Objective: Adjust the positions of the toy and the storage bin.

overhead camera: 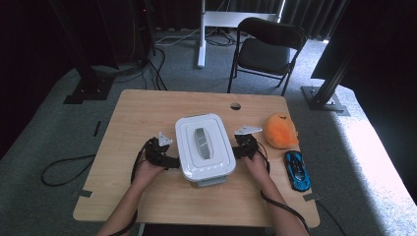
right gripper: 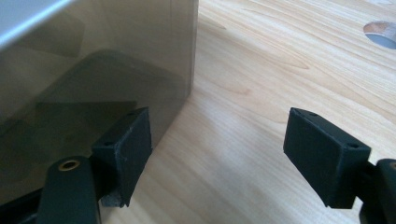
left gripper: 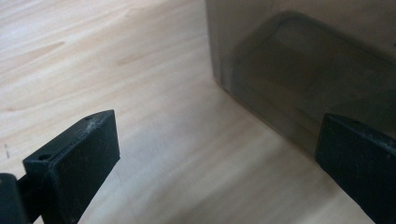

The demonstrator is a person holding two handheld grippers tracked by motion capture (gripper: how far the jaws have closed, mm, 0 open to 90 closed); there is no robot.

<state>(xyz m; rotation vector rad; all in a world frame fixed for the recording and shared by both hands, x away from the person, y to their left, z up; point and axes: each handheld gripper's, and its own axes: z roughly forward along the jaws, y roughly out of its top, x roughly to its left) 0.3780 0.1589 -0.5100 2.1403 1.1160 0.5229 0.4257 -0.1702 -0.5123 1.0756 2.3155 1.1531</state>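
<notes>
both claws gape empty: left claw [overhead camera: 169, 161], right claw [overhead camera: 239, 151] flank lidded box [overhead camera: 204, 146] on table [overhead camera: 147, 118]. press side walls evenly, squarely, avoid tilting.

This looks like a lab or recording studio rather than a home. A small wooden counter [overhead camera: 147, 113] stands alone on grey carpet [overhead camera: 44, 132], ringed by black curtains [overhead camera: 29, 44] and black metal stands bolted to floor plates [overhead camera: 88, 91]. Loose cables [overhead camera: 64, 169] trail across the floor, and a black folding chair [overhead camera: 268, 49] sits behind.
</notes>
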